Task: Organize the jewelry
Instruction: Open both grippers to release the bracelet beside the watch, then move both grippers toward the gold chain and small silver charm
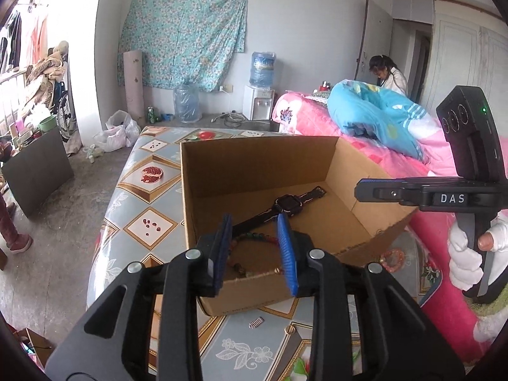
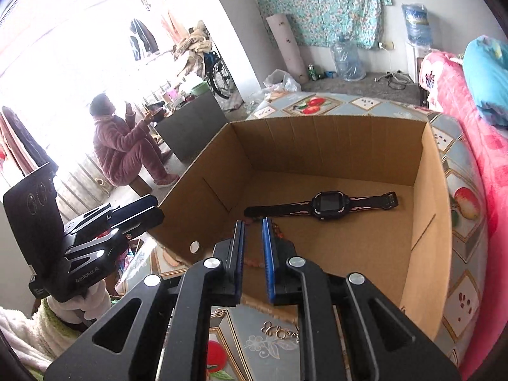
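Both grippers hung over the near edge of the cardboard box (image 1: pixel 260 158), the left gripper (image 1: pixel 255 222) and right gripper (image 2: pixel 253 222) each parted and gripping nothing. A watch (image 2: pixel 322 204) and a bead bracelet (image 1: pixel 254 243) lay on the box floor. A small gold chain (image 2: pixel 279 331) lay on the table (image 1: pixel 139 203) just outside the box.

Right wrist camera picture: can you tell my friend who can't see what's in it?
An open cardboard box on a patterned table holds a black watch. The right gripper hovers at the near edge, jaws apart, empty.

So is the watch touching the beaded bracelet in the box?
Cannot tell: in the left wrist view the left hand-held gripper hides where the watch strap meets the beaded bracelet.
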Action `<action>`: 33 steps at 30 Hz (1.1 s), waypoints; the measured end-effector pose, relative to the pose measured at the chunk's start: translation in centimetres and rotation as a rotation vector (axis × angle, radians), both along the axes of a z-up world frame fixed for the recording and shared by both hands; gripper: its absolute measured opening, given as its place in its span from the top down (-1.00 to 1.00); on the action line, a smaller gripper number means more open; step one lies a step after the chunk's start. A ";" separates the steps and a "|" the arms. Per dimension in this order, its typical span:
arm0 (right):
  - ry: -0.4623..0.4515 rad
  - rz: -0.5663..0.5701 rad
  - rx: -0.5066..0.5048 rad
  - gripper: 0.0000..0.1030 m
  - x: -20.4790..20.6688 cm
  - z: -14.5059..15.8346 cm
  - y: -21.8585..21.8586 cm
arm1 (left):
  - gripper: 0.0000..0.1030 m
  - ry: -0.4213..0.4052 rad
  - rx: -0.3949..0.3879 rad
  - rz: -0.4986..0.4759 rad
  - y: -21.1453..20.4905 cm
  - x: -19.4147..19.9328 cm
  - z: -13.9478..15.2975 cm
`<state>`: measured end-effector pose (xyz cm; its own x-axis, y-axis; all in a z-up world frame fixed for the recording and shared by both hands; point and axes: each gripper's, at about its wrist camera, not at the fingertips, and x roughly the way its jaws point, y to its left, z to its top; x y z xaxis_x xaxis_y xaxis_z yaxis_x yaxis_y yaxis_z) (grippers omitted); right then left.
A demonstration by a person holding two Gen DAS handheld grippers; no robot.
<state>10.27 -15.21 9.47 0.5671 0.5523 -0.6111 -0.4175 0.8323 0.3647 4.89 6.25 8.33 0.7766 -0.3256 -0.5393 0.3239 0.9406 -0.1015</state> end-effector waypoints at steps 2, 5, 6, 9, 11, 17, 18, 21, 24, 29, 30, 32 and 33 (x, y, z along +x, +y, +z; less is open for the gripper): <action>-0.059 -0.008 -0.009 0.47 -2.5 0.4 -0.5 | 0.38 -0.009 -0.020 -0.013 0.2 -1.8 -0.2; -0.106 -0.030 -0.046 0.40 -5.7 -0.4 -0.7 | 0.36 0.021 -0.036 -0.022 0.3 -3.8 -1.8; -0.102 -0.036 -0.050 0.34 -6.5 -1.0 -0.5 | 0.36 0.044 -0.042 -0.028 0.2 -4.4 -2.5; -0.052 -0.055 -0.072 0.33 -8.7 -4.3 0.2 | 0.36 0.126 -0.041 -0.033 -0.3 -5.2 -5.4; -0.017 -0.083 -0.117 0.33 -9.8 -7.0 0.6 | 0.36 0.168 -0.030 -0.032 -0.6 -5.3 -7.2; 0.014 -0.130 -0.204 0.33 -11.5 -12.6 1.9 | 0.36 0.222 0.044 -0.038 -2.7 -4.6 -10.7; 0.002 -0.137 -0.207 0.33 -11.7 -12.9 2.0 | 0.36 0.224 0.067 -0.040 -3.0 -4.4 -11.0; -0.032 -0.158 -0.216 0.33 -11.7 -13.0 2.2 | 0.36 0.239 0.114 -0.044 -4.0 -3.9 -11.8; -0.045 -0.164 -0.196 0.33 -11.6 -13.1 2.2 | 0.39 0.243 0.117 -0.051 -4.6 -3.8 -12.0; -0.058 -0.161 -0.163 0.32 -11.3 -13.2 2.0 | 0.47 0.262 0.095 -0.057 -5.3 -3.2 -11.8; -0.059 -0.160 -0.159 0.32 -11.3 -13.3 2.0 | 0.49 0.273 0.075 -0.064 -5.4 -3.1 -11.8; -0.060 -0.159 -0.149 0.32 -11.4 -13.3 1.8 | 0.49 0.294 0.043 -0.076 -5.5 -3.0 -11.8; -0.061 -0.158 -0.146 0.32 -11.4 -13.3 1.7 | 0.49 0.301 0.030 -0.083 -5.7 -2.9 -11.9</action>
<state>-1.15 -13.51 -3.86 0.6778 0.3618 -0.6400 -0.2949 0.9312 0.2141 1.95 0.55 -3.53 0.5518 -0.3618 -0.7514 0.3593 0.9162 -0.1773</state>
